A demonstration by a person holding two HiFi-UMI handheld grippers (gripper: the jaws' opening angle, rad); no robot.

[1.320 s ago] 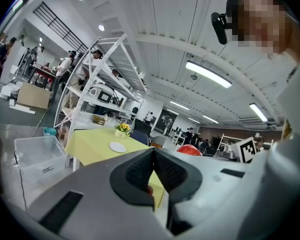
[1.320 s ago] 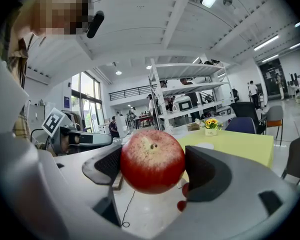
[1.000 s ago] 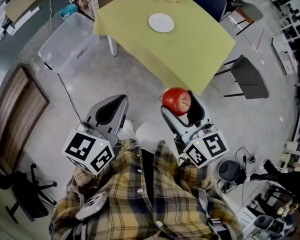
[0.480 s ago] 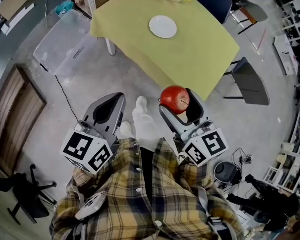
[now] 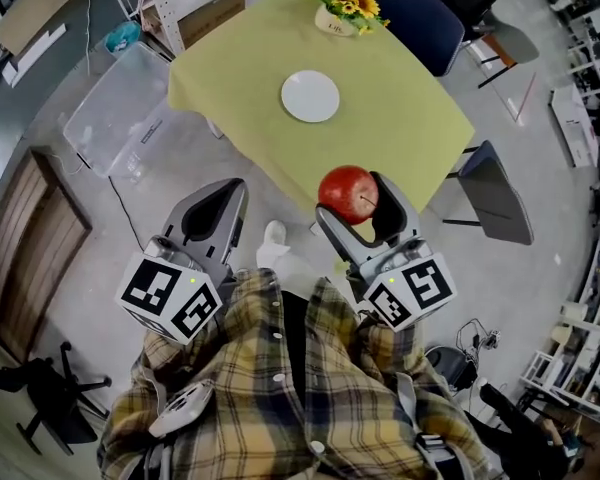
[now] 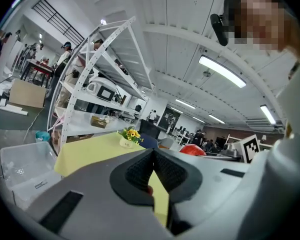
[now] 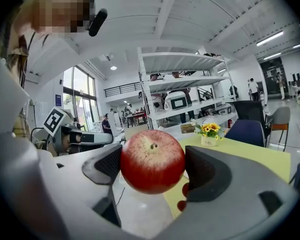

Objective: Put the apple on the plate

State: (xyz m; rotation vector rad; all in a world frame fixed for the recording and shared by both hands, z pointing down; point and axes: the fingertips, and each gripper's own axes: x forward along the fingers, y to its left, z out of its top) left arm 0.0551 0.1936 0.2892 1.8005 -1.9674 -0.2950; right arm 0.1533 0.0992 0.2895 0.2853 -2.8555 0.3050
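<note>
Yellow-green cloth-covered desk (image 5: 400, 118) and round white plate (image 5: 310, 96) now closer than before.
Head view: right gripper (image 5: 353, 197) holds round red apple (image 5: 348, 192) by desk's near edge, apart from plate; left gripper (image 5: 225, 194) at left.
Left gripper view: fingers pressed together, empty.
Right gripper view: fingers clamp apple.

A table (image 5: 400, 118) draped in a yellow-green cloth stands far out on the grey floor. A small pot of sunflowers (image 5: 342, 8) sits at its far edge, with a dark blue chair (image 5: 415, 13) just beyond it to the right. A grey chair (image 5: 495, 193) stands by the table's right corner. To the left lies a clear plastic bin (image 5: 110, 108), and nearer, a wooden panel (image 5: 25, 238). A black office chair (image 5: 45, 393) is at the near left.
</note>
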